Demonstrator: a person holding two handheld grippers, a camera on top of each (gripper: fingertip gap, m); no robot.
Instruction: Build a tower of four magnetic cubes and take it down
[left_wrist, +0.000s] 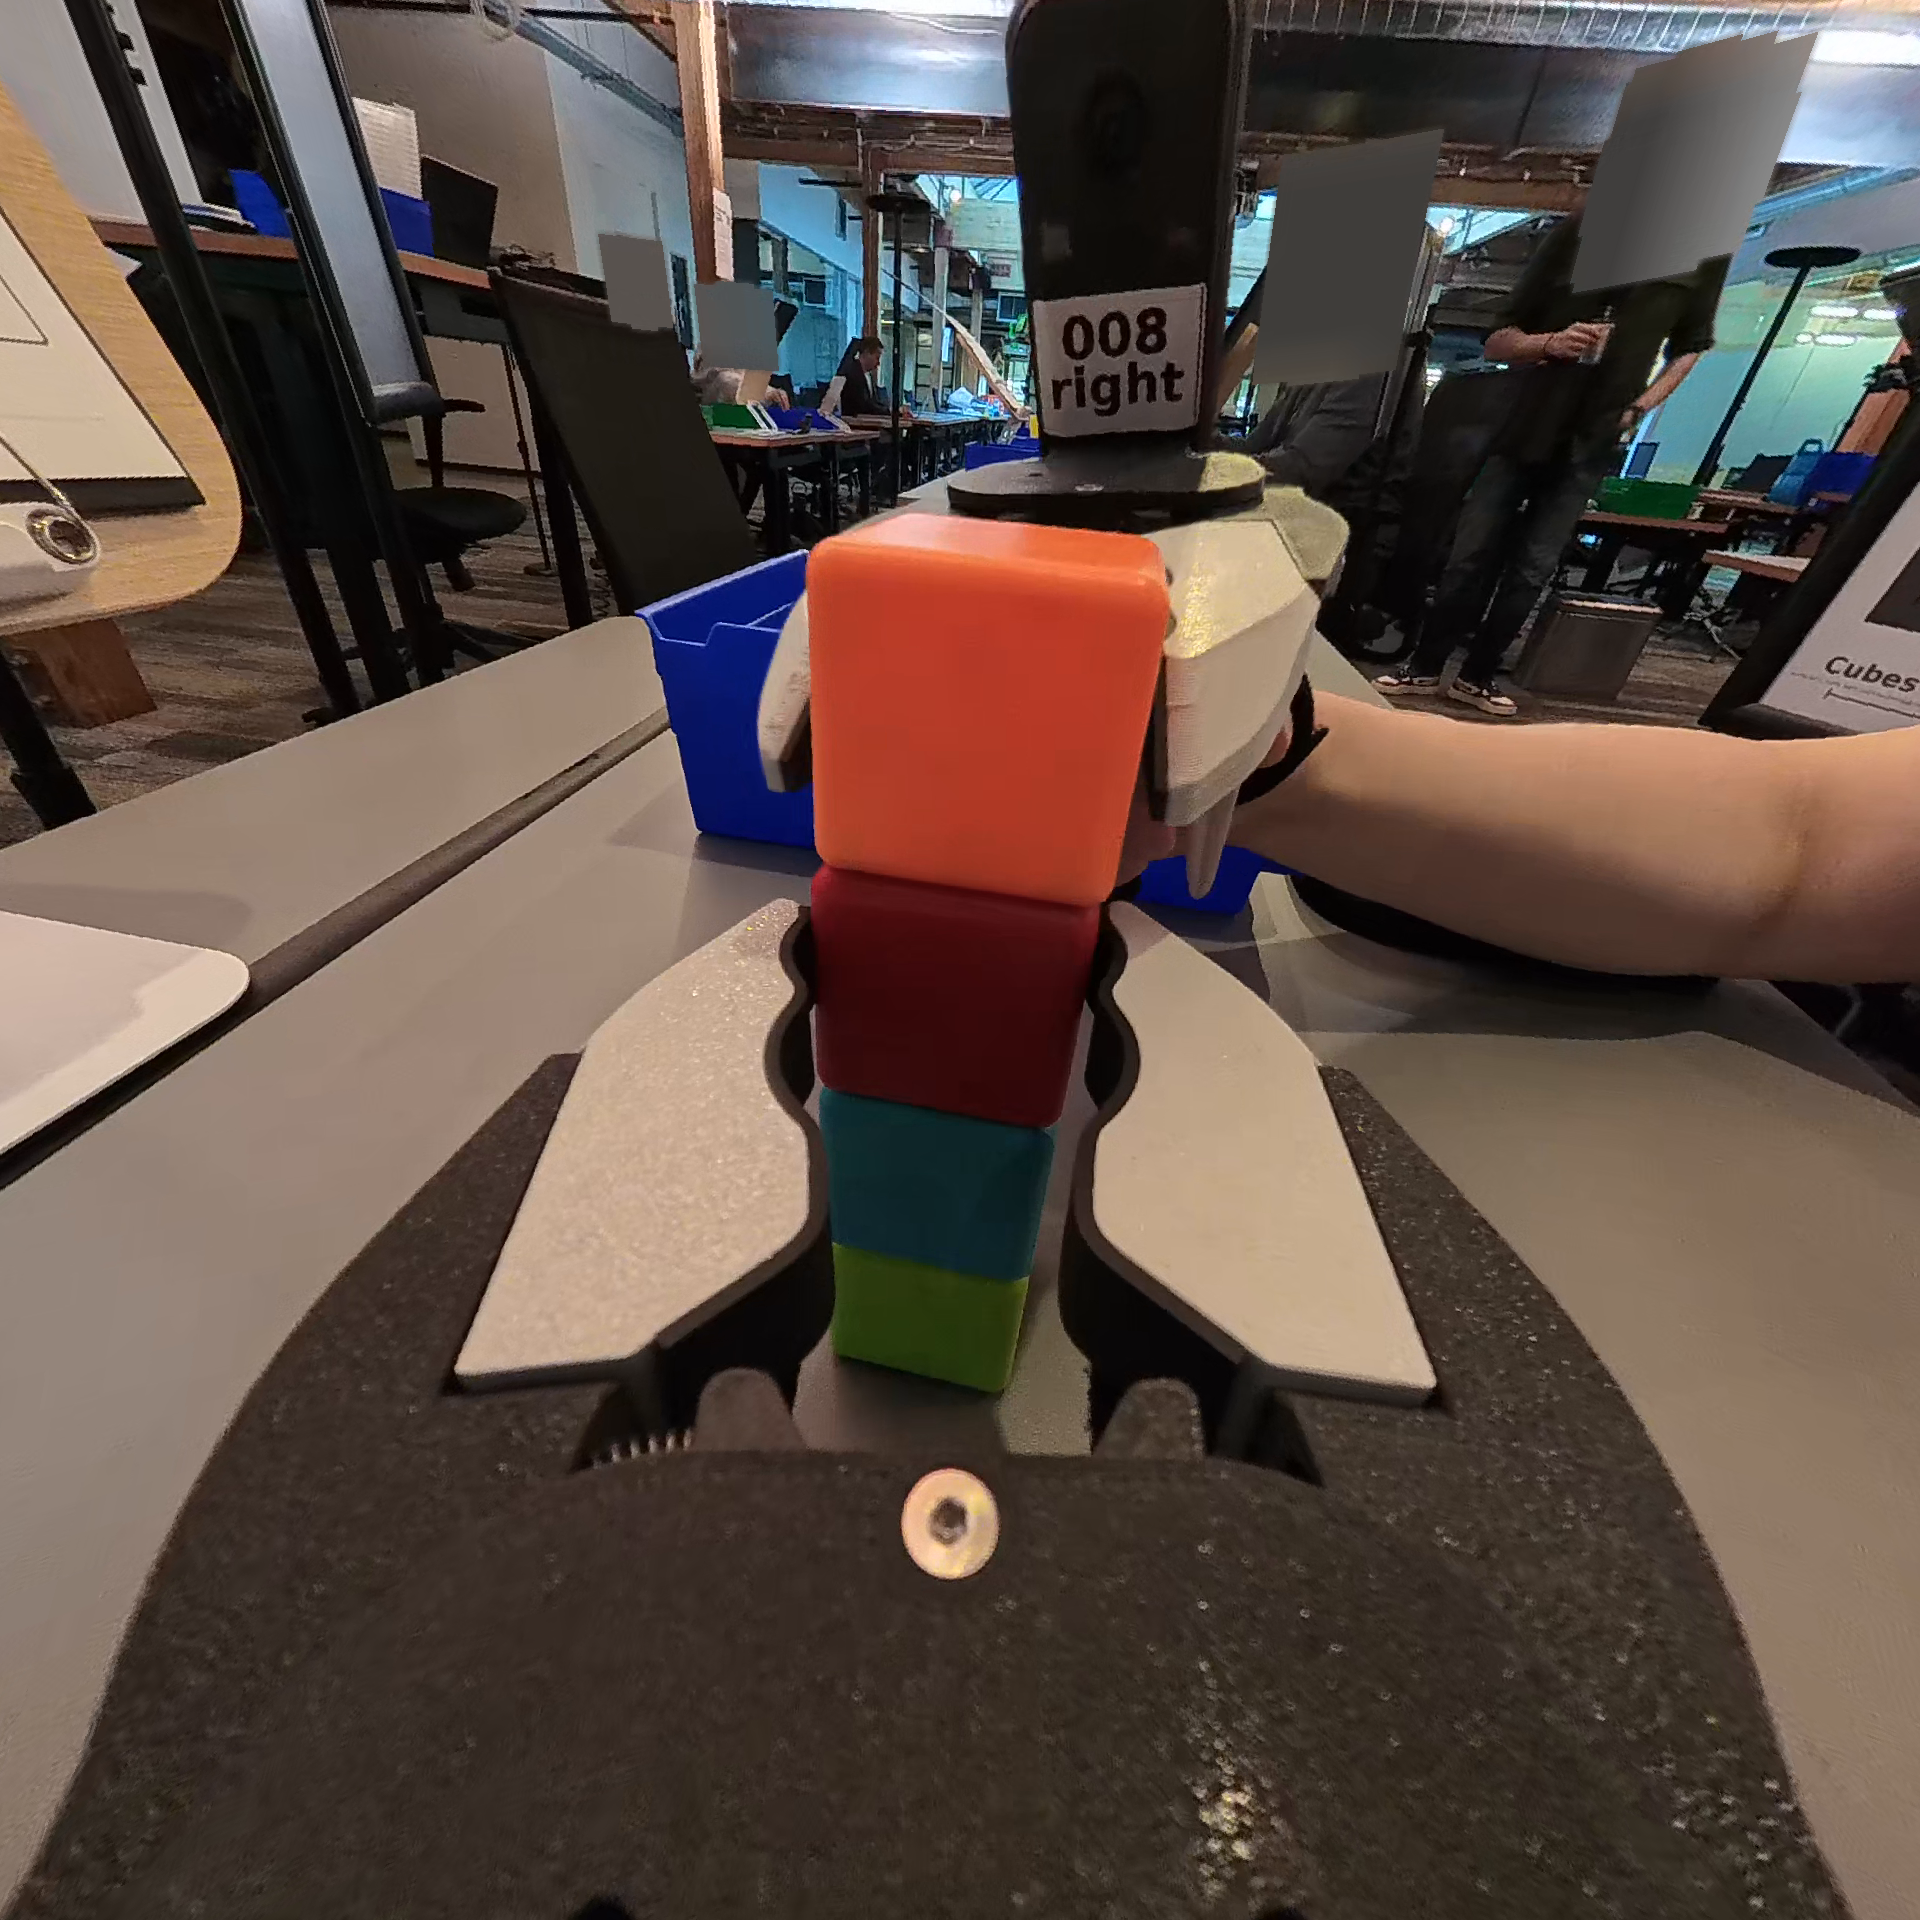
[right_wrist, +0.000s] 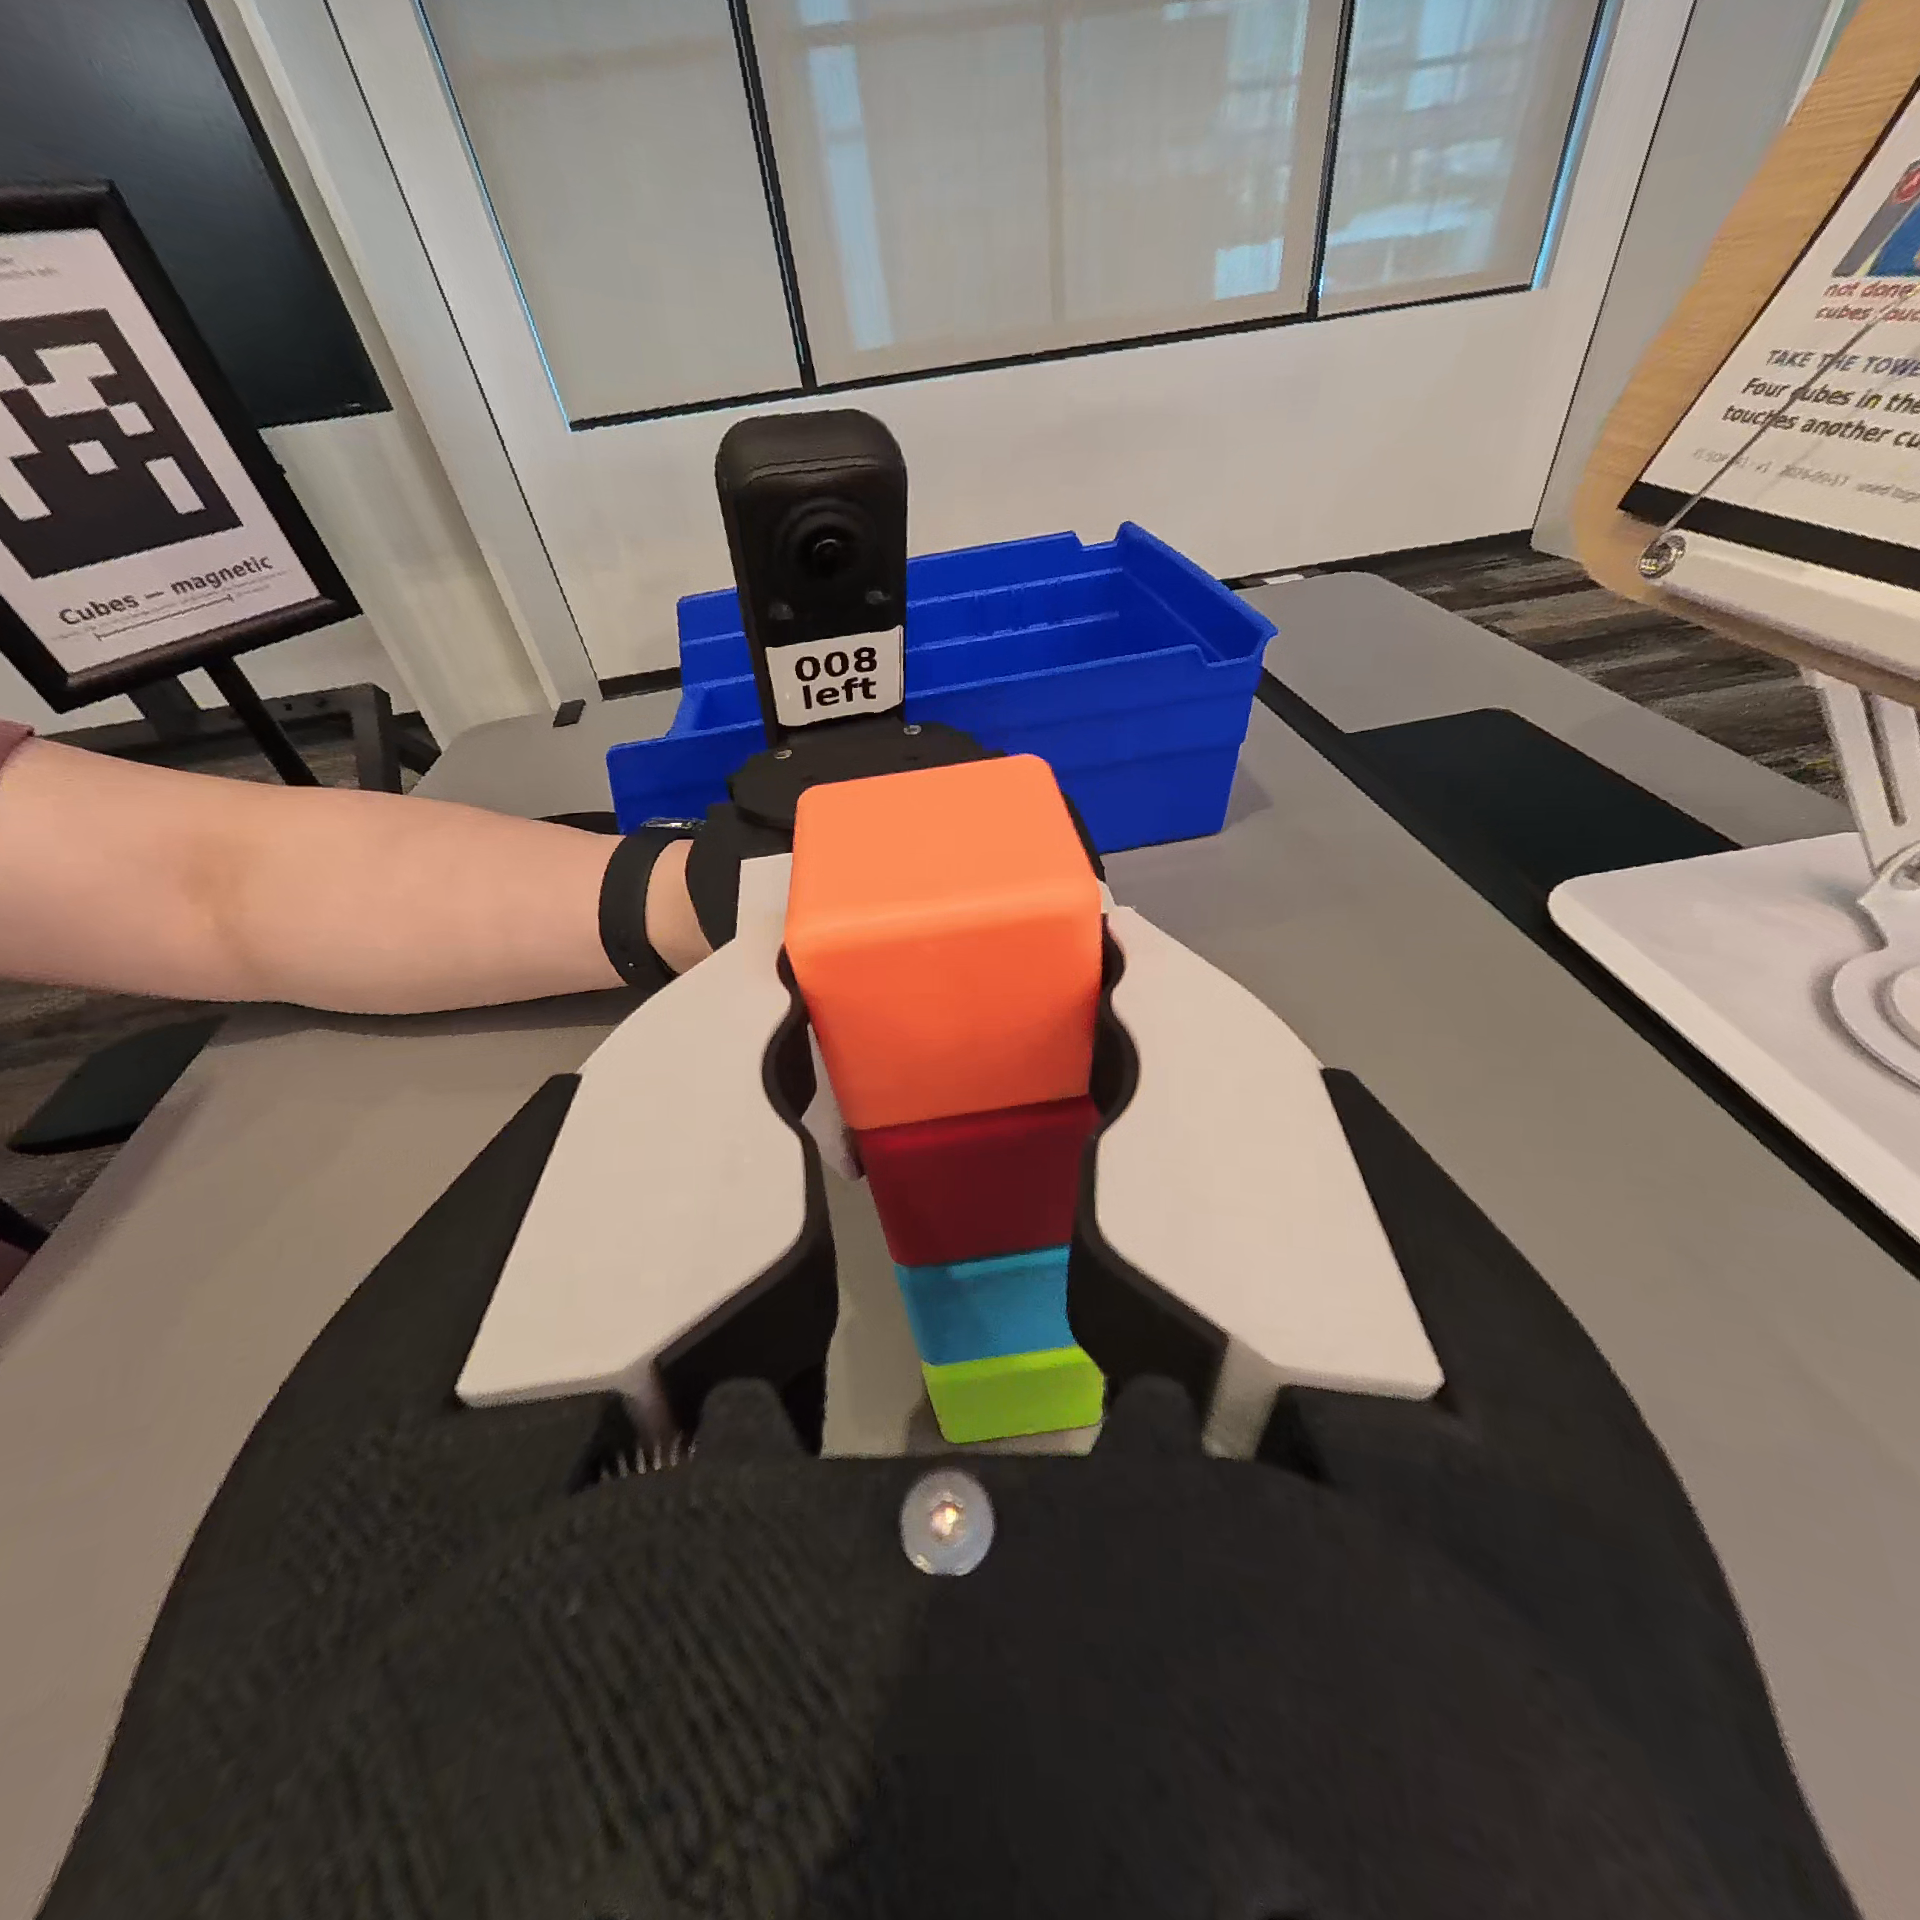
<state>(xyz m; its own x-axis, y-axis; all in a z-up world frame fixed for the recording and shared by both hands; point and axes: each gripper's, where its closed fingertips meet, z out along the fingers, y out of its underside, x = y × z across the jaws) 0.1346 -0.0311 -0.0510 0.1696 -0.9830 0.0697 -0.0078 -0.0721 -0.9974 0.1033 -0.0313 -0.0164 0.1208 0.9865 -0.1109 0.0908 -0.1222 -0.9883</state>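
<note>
A tower of four cubes stands on the grey table (left_wrist: 312, 1143): green cube (left_wrist: 925, 1314) at the bottom, then teal cube (left_wrist: 935, 1184), dark red cube (left_wrist: 945, 1008), and orange cube (left_wrist: 977, 707) on top. My left gripper (left_wrist: 954, 966) is shut on the dark red cube, one finger on each side. My right gripper (right_wrist: 945, 997) comes from the opposite side and is shut on the orange cube (right_wrist: 935, 966). In the right wrist view the dark red cube (right_wrist: 977, 1184), teal cube (right_wrist: 982, 1304) and green cube (right_wrist: 1008, 1397) show below it.
A blue bin (right_wrist: 1091, 675) stands on the table just beyond the tower. A sign on an easel (right_wrist: 114, 468) stands off the table's edge. A tilted instruction board (right_wrist: 1818, 364) on a white base (right_wrist: 1714, 987) stands at the table's side. People stand in the background. My two grippers' fingertips are within a few centimetres of each other.
</note>
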